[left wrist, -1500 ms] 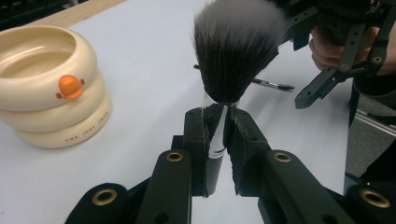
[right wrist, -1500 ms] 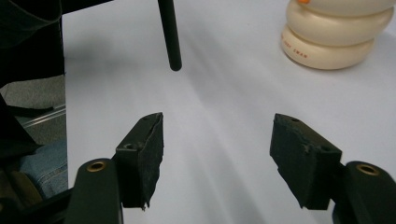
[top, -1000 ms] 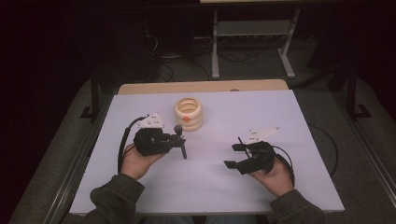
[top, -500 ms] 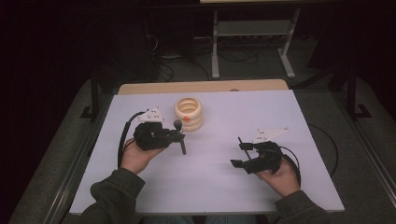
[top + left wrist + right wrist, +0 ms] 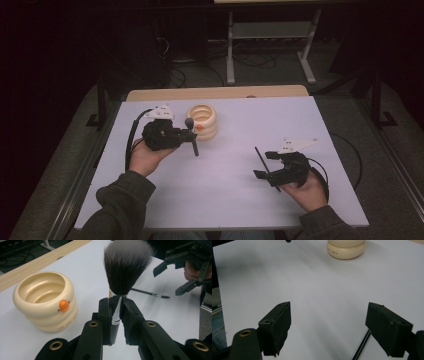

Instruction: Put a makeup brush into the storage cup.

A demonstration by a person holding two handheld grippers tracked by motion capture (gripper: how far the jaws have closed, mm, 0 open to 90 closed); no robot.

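Your left gripper (image 5: 116, 312) pinches makeup brush (image 5: 125, 272) by ferrule, bristles up, near cream ringed holder (image 5: 45, 302); not yet in. Your right gripper (image 5: 272, 165), jaws just opening, spread, nothing between. Thin pencil-like brush (image 5: 267, 169) lies flat on table (image 5: 300, 120) beside it, yet to go.

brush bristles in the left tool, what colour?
Brush bristles: dark at the base, fading to white-grey tips. Clearest in the left gripper view.

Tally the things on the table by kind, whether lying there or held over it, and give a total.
Brushes: 2, a big powder brush in the left gripper and a thin black brush lying by the right gripper
Cream ribbed cups: 1
Total: 3
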